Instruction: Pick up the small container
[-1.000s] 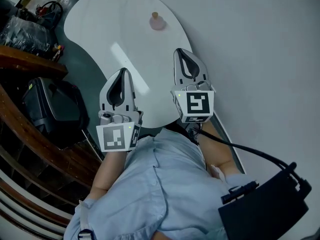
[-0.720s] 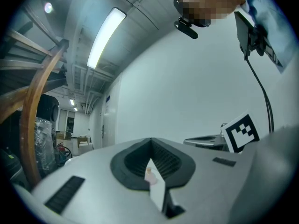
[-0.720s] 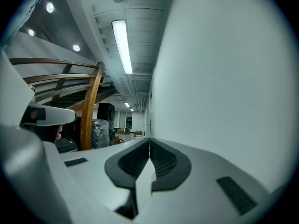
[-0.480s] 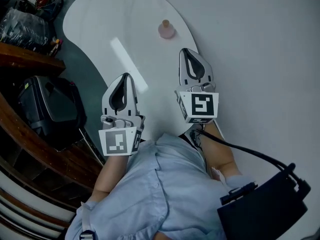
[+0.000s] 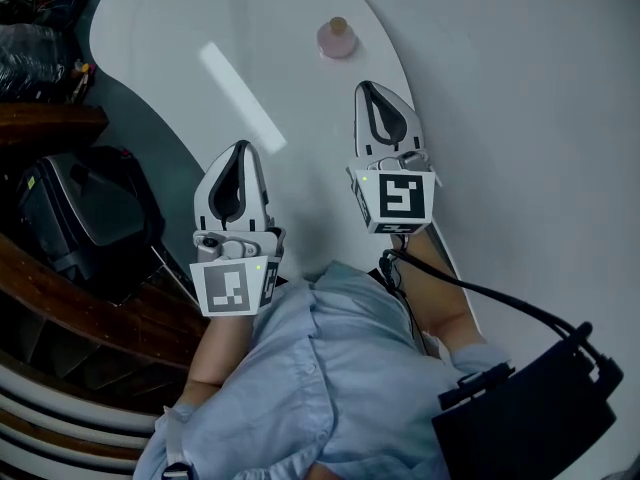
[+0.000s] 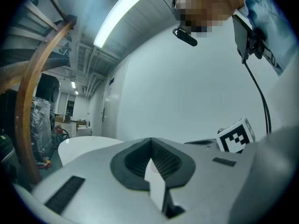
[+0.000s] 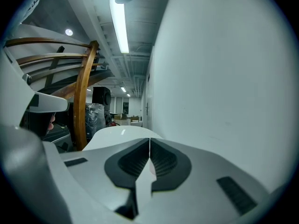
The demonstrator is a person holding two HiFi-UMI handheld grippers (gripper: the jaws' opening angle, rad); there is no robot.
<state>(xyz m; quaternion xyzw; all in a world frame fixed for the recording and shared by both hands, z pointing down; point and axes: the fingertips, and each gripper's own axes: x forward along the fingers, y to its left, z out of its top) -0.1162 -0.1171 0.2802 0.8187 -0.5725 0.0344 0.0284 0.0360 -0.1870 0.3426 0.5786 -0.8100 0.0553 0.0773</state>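
Note:
The small container (image 5: 337, 38), pale pink with a tan stopper, stands upright near the far right edge of the white table (image 5: 200, 28) in the head view. My right gripper (image 5: 366, 86) hovers just short of it and slightly to its right, jaws shut and empty. Nearer me over the table's front edge is my left gripper (image 5: 239, 146), also shut with nothing in it. In the left gripper view the jaws (image 6: 151, 140) meet in a closed seam. The right gripper view shows the same closed seam (image 7: 149, 140). The right gripper's marker cube (image 6: 236, 135) shows beside the left one.
A white wall (image 5: 520, 118) runs along the table's right side. A black case (image 5: 85, 213) sits on the floor to the left, beside curved wooden rails (image 5: 60, 303). A black device (image 5: 530, 418) with a cable hangs at lower right. Bagged clutter (image 5: 35, 58) lies at far left.
Both grippers have edged forward over the table, and the right one now sits closer to the container. Both jaws stayed shut.

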